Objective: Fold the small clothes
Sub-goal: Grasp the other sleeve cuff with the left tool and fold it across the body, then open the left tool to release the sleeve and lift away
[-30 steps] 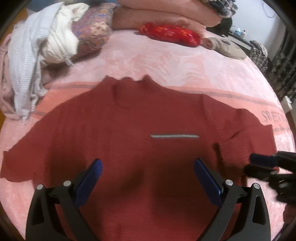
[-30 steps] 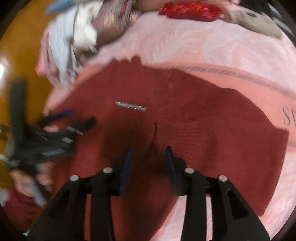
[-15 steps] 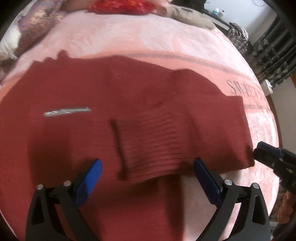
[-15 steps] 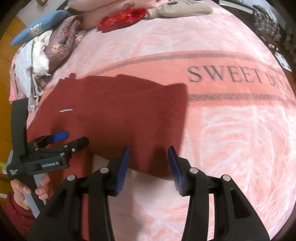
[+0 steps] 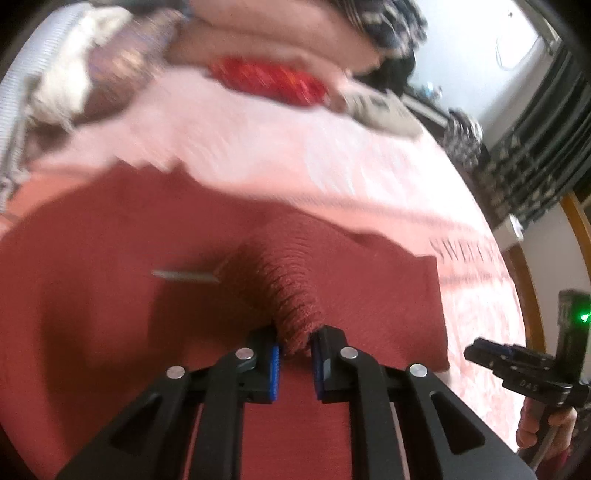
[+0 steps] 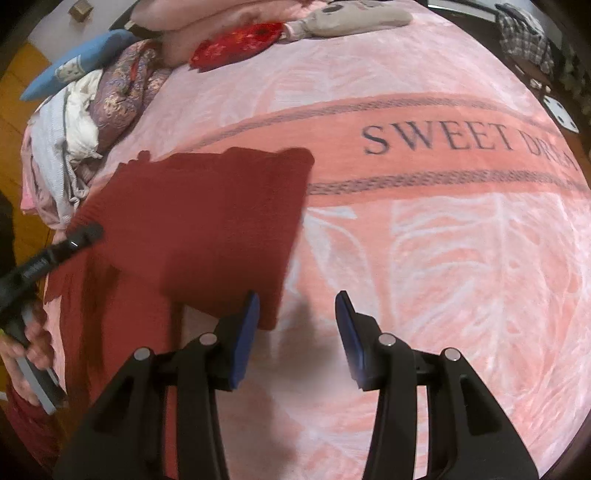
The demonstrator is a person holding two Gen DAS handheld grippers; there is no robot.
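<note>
A dark red knitted sweater point(image 5: 92, 295) with a short grey stripe point(image 5: 184, 275) lies flat on the pink blanket point(image 6: 443, 258). My left gripper point(image 5: 295, 354) is closing, and its blue pads pinch the ribbed sleeve cuff point(image 5: 295, 306), which rises in a ridge over the sweater's body. In the right wrist view the sweater point(image 6: 207, 214) shows its folded sleeve edge. My right gripper point(image 6: 297, 314) stands open just above the blanket. Its left pad is over the sleeve's lower corner and nothing is between the pads. The left gripper point(image 6: 92, 232) reaches in from the left.
A heap of clothes point(image 6: 70, 140) lies at the far left of the bed. A red patterned cushion point(image 6: 236, 44) and a beige item point(image 6: 354, 14) lie along the far edge. The blanket carries the lettering "SWEET DREAMS" point(image 6: 443, 138). Dark curtains point(image 5: 535, 155) hang beyond the right edge.
My left gripper went from wide open to pinched on the sleeve cuff and has raised it. My right gripper slid right, from the sweater's body to its sleeve edge over the blanket.
</note>
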